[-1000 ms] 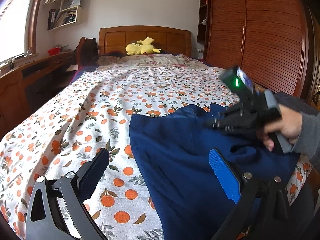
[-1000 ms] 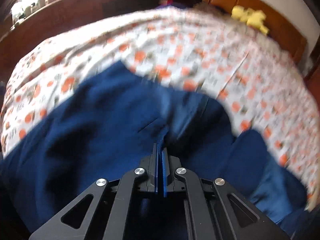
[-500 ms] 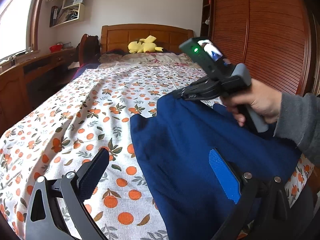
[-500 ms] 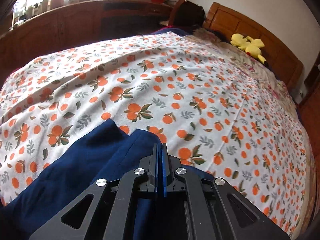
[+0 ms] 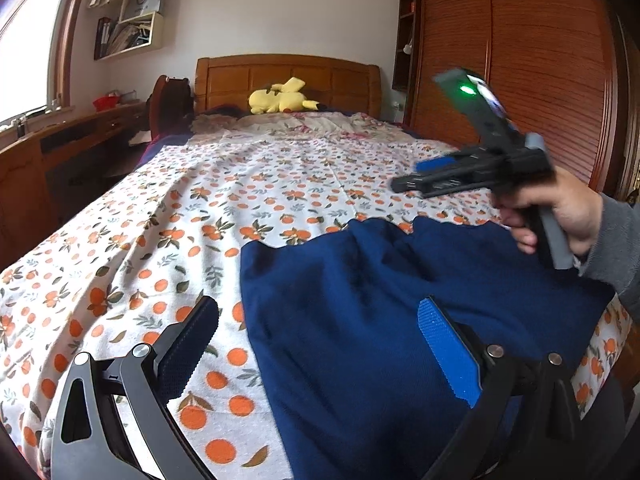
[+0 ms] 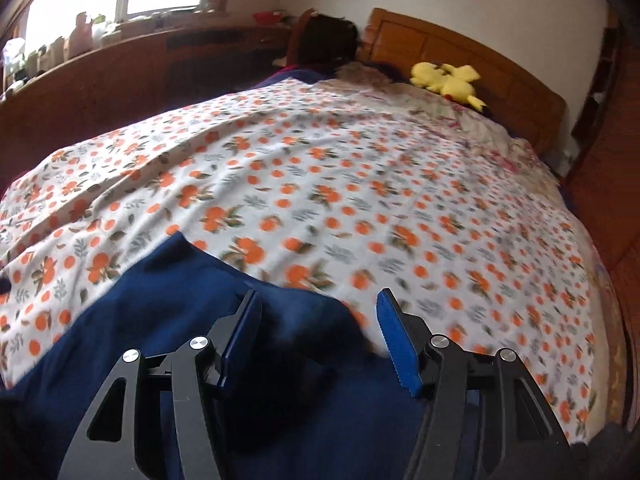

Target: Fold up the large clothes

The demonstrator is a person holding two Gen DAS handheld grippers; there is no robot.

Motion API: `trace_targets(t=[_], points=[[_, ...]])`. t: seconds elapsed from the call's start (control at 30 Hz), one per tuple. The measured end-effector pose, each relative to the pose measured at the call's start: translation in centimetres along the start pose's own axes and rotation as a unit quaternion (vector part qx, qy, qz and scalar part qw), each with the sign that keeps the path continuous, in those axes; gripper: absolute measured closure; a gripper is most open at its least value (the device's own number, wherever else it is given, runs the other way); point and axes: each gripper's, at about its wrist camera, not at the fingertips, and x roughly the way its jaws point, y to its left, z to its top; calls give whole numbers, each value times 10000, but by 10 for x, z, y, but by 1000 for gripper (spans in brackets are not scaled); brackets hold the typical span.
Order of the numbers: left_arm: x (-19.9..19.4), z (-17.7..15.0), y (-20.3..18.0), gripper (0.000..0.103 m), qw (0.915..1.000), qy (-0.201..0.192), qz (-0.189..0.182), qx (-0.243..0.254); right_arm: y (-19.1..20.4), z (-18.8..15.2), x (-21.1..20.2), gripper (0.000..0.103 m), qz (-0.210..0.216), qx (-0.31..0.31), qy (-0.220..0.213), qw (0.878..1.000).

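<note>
One dark navy blue fabric garment lies spread on the near end of one bed covered by a white sheet printed with oranges. Two grippers show. The left gripper is spread wide, released, over the garment's left edge. The right gripper is also released, empty, above the cloth. Only the left view shows the person's right hand and the wooden wardrobe. One yellow plush toy rests by the headboard.
</note>
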Motion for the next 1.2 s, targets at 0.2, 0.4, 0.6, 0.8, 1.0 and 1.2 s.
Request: trace_targets(t=[0.2,0.4,0.6,0.8,1.0,1.2], points=[[1,2,-10,3,10000,-69,-35,5,-73,-46,-28,46,-474,426,149,9979],[7,3,-17,3,10000,-62,-53,19,-148,-96,-29,46,-938,1116,553,9878],[15,2,-27,3,9999,25,-67,94,-189,-135,-4,46,-1098,1757,1069,9724],[20,-1,-30,3,9998,87,-65,159,-213,-159,15,46,-902,2342,1341,9587],[24,-1,-29,3,9998,122,-68,143,-213,-160,19,99,-561,2331,1342,9615],[26,-1,-30,3,9997,139,-71,161,-217,-150,7,101,-920,2174,1038,9662]])
